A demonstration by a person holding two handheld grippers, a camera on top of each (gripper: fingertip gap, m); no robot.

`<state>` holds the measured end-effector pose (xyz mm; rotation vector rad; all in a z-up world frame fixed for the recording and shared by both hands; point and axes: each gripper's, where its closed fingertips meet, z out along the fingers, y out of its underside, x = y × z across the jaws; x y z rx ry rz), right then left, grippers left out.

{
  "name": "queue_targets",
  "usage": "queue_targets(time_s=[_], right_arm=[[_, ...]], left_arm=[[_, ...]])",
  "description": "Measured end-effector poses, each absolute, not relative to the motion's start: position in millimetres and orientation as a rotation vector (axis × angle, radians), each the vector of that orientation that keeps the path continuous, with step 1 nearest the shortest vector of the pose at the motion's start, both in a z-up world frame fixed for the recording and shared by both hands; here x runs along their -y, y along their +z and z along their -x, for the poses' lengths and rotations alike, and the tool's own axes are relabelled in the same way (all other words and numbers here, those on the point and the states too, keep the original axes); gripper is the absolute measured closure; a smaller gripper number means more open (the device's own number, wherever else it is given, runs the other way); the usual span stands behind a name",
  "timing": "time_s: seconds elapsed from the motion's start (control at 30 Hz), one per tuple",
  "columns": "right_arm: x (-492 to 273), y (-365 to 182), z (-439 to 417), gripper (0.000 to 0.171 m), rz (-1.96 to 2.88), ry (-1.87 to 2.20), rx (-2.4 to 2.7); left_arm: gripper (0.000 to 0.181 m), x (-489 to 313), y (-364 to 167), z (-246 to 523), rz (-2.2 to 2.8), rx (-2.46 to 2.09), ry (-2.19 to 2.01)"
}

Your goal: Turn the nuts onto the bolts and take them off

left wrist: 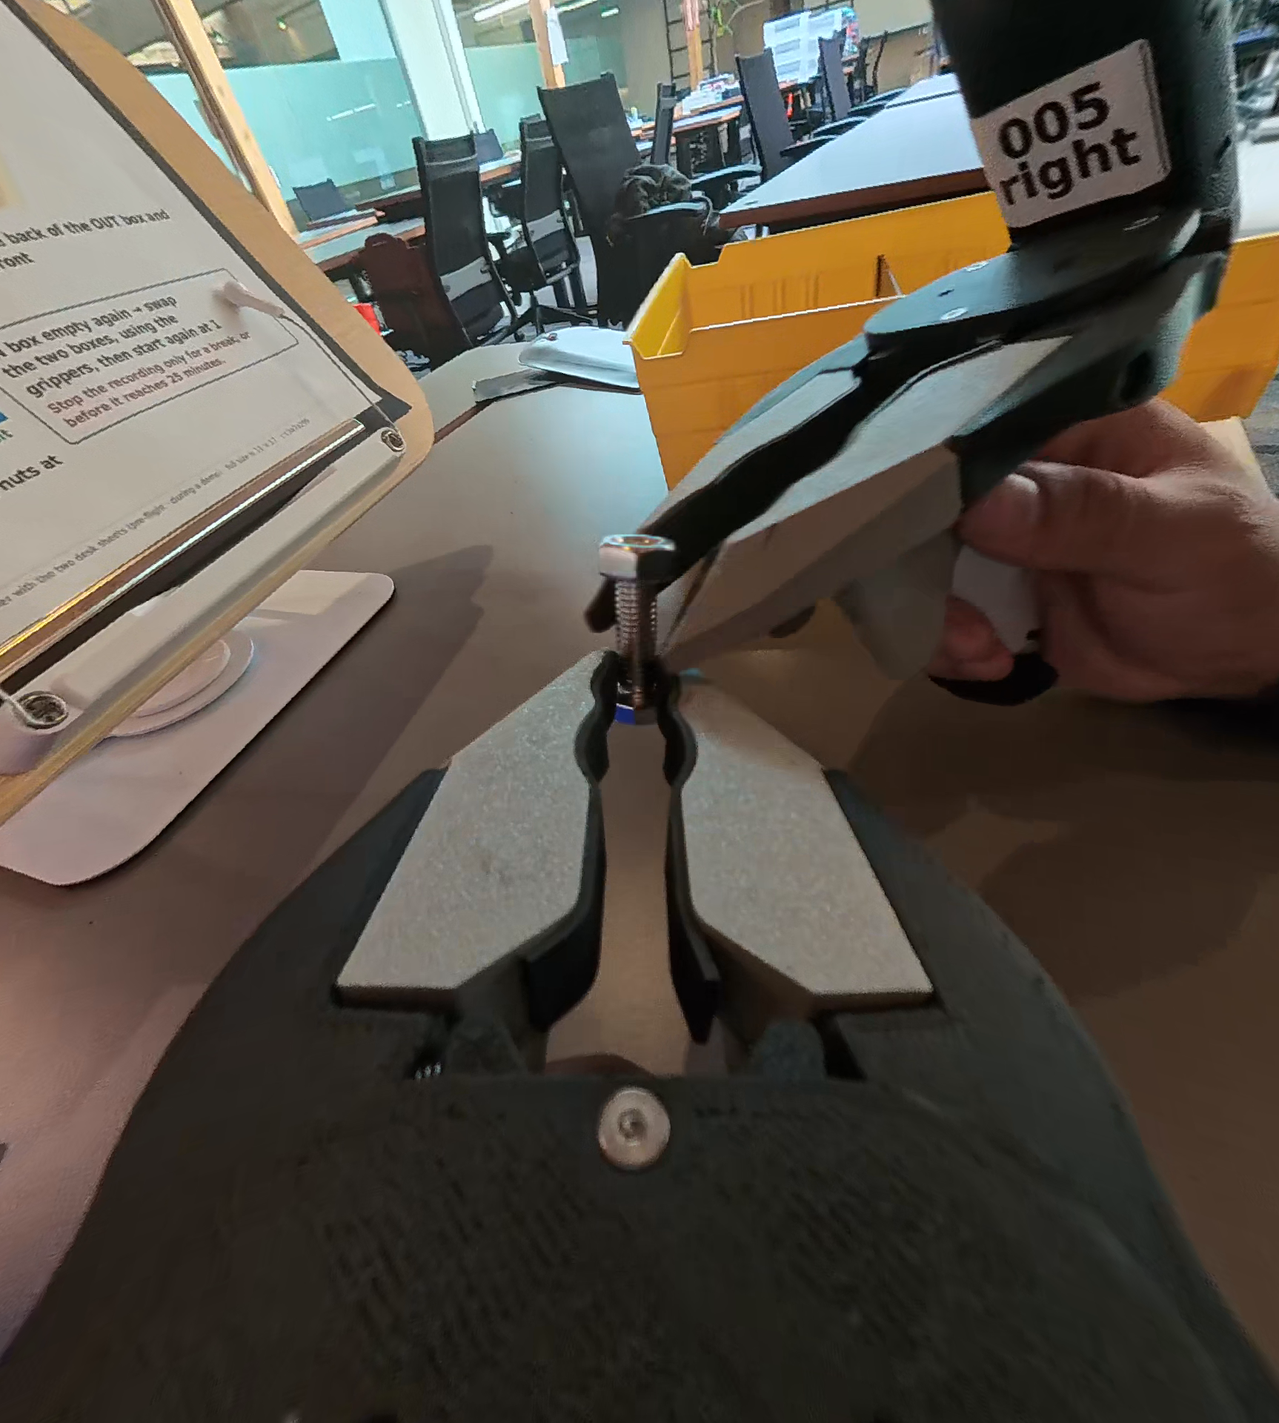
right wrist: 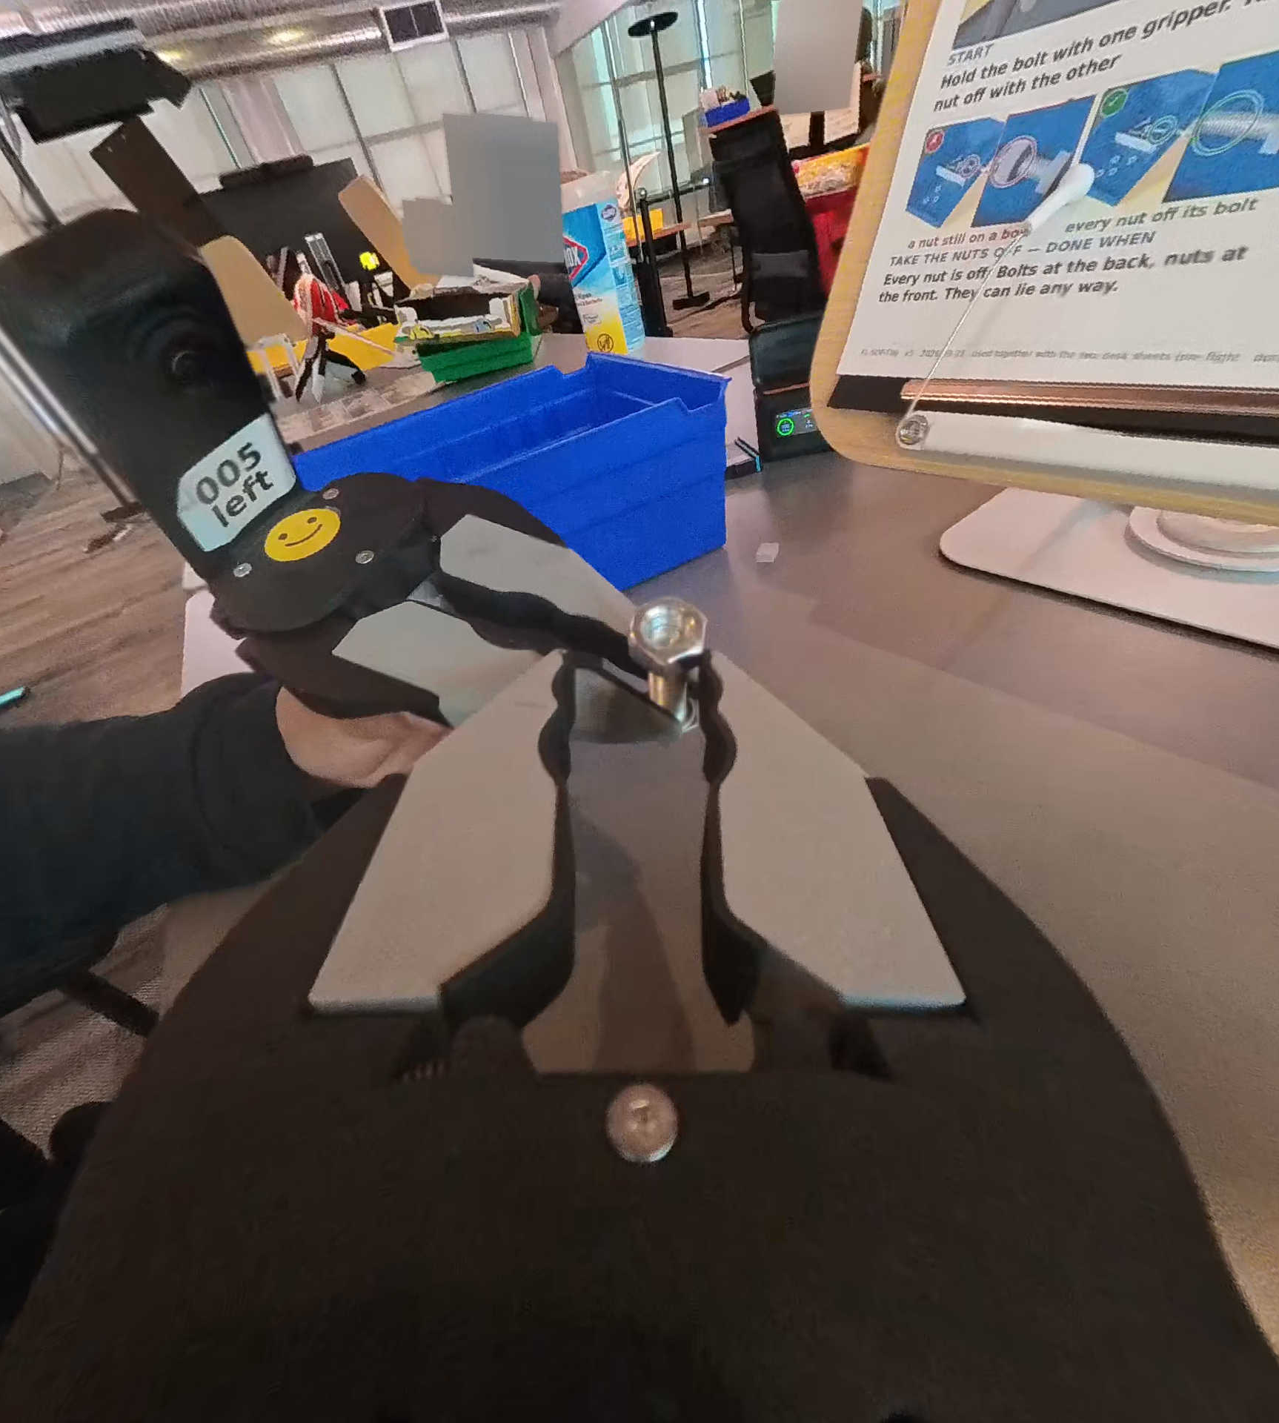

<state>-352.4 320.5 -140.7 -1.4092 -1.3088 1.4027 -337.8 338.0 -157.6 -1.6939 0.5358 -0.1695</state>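
Open-plan office, brown desk (left wrist: 467,493): left hand-held gripper (left wrist: 632,697) pinches the silver threaded steel bolt (left wrist: 635,616) upright by its lower end, steadying it; right hand-held gripper (right wrist: 690,693), entering from 2 o'clock, clamps the silver hex nut (left wrist: 632,556) atop it, evidently for turning

My left gripper (left wrist: 636,693) holds the bolt (left wrist: 635,624) upright from below; my right gripper (left wrist: 640,570) meets the nut (left wrist: 635,556) at its top, from the right. On the table (left wrist: 544,477), the document stand (left wrist: 159,385) sits left, one bin (left wrist: 759,362) far right, another bin (right wrist: 544,454) far left.
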Motion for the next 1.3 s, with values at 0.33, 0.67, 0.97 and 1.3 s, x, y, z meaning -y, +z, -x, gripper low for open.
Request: queue_targets(time_s=[0.33, 0.67, 0.97, 1.3], right_arm=[[-316, -136, 368, 0.158, 1.383, 1.530, 1.417], [-322, -113, 330, 0.158, 1.391, 1.474, 1.331], [-399, -22, 145, 0.158, 1.557, 0.960, 1.083], [-515, -168, 51, 0.147, 2.108, 0.683, 0.927]], left_arm=[[0.174, -335, -170, 326, 1.739, -0.606, -0.205], [0.174, -344, -175, 347, 1.788, -0.522, -0.113], [0.174, -359, -186, 333, 1.805, -0.631, 0.058], [0.174, -353, -184, 272, 1.821, -0.700, -0.276]])
